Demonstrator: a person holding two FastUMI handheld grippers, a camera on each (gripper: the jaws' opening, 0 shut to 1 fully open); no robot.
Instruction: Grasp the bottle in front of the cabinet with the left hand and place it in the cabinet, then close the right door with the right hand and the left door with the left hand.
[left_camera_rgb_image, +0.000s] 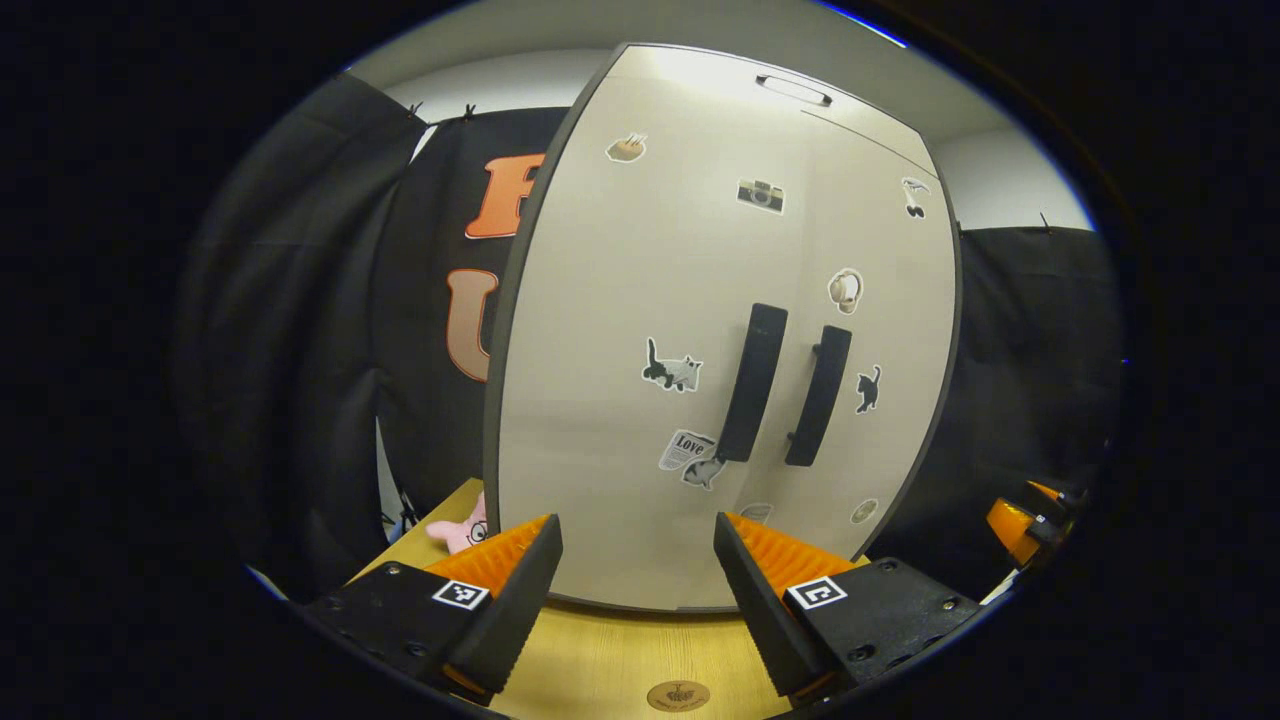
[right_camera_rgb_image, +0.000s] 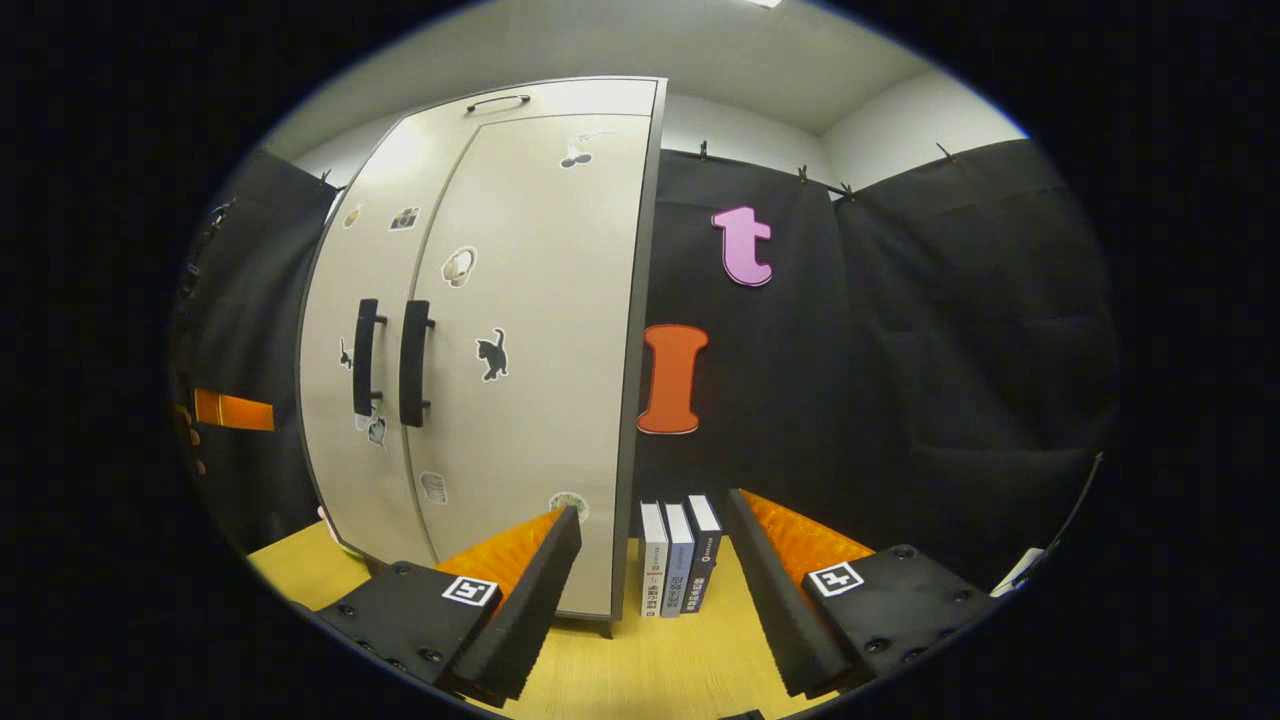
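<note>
The pale cabinet (left_camera_rgb_image: 640, 300) stands right in front of me on the wooden table (left_camera_rgb_image: 610, 660), with both sticker-covered doors shut and flush. Its two black handles, left (left_camera_rgb_image: 752, 382) and right (left_camera_rgb_image: 819, 395), sit side by side at the seam. My left gripper (left_camera_rgb_image: 636, 525) is open just short of the doors, with nothing between its fingers. In the right gripper view the cabinet (right_camera_rgb_image: 520, 400) is seen from its right side, doors shut. My right gripper (right_camera_rgb_image: 652, 510) is open and empty, pointing at the cabinet's right corner. The other gripper (left_camera_rgb_image: 1030, 520) is at the far right edge of the left gripper view.
Three upright books (right_camera_rgb_image: 678, 555) stand on the table against the cabinet's right side. A pink plush toy (left_camera_rgb_image: 460, 528) lies to the left of the cabinet. Black cloth walls close in the booth behind and on both sides.
</note>
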